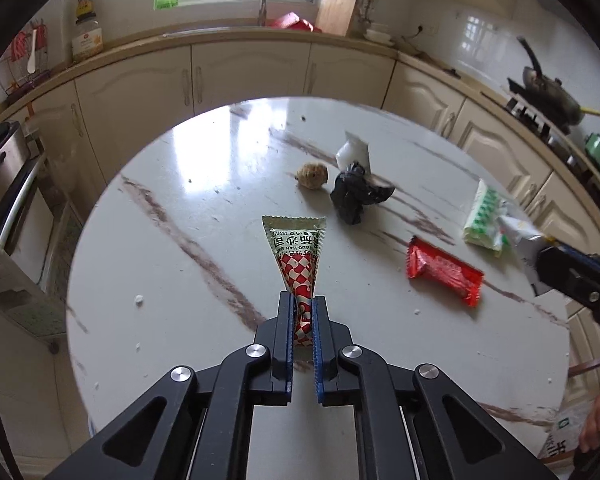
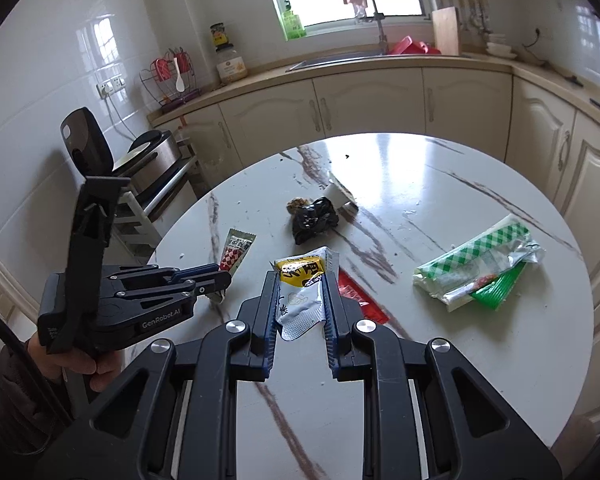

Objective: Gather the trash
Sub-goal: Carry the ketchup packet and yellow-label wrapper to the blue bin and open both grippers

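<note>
The left part of the desk (image 1: pixel 148 248) lies bare, an open way in. Toward the far middle, a black crumpled bag (image 1: pixel 354 196), a brown lump (image 1: pixel 312 176) and a white packet (image 1: pixel 354 152) crowd together. On the right, a red wrapper (image 1: pixel 444 274) and a green checked wrapper (image 2: pixel 480 272) lie apart, with a bare strip of desk between them.
</note>
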`<control>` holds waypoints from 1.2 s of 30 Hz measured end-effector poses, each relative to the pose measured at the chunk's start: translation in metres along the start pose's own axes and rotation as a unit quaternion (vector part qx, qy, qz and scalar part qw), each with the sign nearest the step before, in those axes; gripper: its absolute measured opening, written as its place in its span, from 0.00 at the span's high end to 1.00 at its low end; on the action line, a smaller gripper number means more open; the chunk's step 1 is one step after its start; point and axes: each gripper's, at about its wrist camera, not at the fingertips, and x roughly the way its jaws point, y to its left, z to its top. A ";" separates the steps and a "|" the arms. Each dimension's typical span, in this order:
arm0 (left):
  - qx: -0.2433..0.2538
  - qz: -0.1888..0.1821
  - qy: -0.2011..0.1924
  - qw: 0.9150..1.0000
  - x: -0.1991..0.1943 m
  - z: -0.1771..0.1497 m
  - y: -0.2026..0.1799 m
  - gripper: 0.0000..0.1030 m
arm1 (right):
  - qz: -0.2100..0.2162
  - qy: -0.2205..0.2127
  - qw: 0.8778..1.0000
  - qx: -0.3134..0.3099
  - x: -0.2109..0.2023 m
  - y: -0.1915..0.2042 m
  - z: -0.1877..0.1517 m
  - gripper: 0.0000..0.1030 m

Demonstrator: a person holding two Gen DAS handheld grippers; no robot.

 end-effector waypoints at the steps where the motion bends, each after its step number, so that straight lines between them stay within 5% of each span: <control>1: 0.000 -0.006 -0.004 1.000 -0.007 -0.002 0.001 0.97 | 0.001 0.001 1.000 -0.004 -0.001 0.006 0.000 0.81; 9: -0.021 -0.009 -0.054 0.998 -0.082 -0.035 0.044 0.97 | 0.024 -0.001 0.998 -0.050 -0.001 0.084 0.006 0.81; 18: -0.080 0.025 -0.073 0.994 -0.148 -0.104 0.157 0.97 | 0.086 0.028 0.990 -0.106 0.051 0.210 -0.001 0.81; 28: -0.169 0.065 0.003 0.983 -0.149 -0.204 0.281 0.96 | 0.142 0.105 0.974 -0.143 0.155 0.329 -0.040 0.81; 36: -0.218 0.071 0.072 0.971 -0.102 -0.229 0.328 0.96 | 0.136 0.167 0.966 -0.144 0.233 0.360 -0.073 0.81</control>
